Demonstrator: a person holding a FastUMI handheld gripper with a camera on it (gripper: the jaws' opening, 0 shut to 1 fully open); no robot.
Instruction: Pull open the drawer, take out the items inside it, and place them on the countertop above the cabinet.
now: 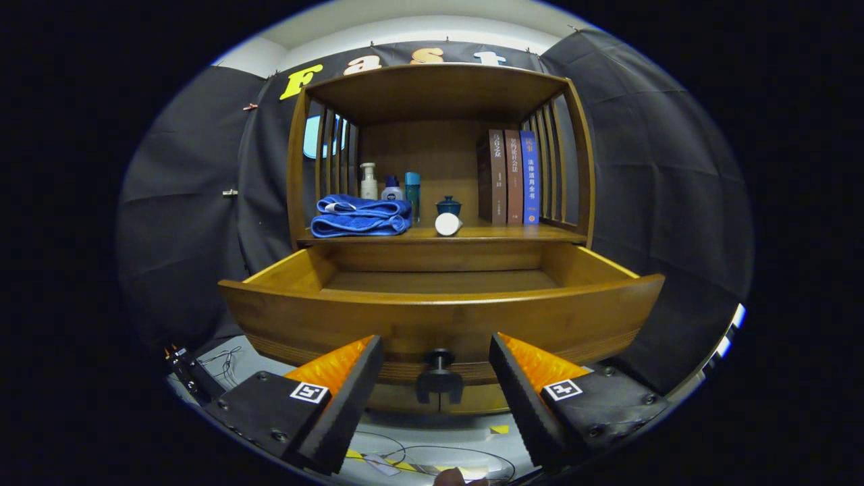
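The wooden drawer (439, 317) of the cabinet stands pulled out toward me; the part of its floor that I see is bare, and the front wall hides the near part. Its dark knob (440, 378) hangs on the front face, between my fingers and a little beyond their tips. My gripper (437, 351) is open, its fingers spread either side of the knob without touching it. On the countertop (513, 233) above the drawer lie a folded blue towel (361, 216) and a white bottle on its side (447, 224).
At the back of the countertop stand a white pump bottle (368, 182), a small dark-capped jar (392, 189), a teal bottle (412, 192) and a blue lidded cup (448, 205). Three books (509, 177) stand at the right. Cables (405, 459) lie on the floor below.
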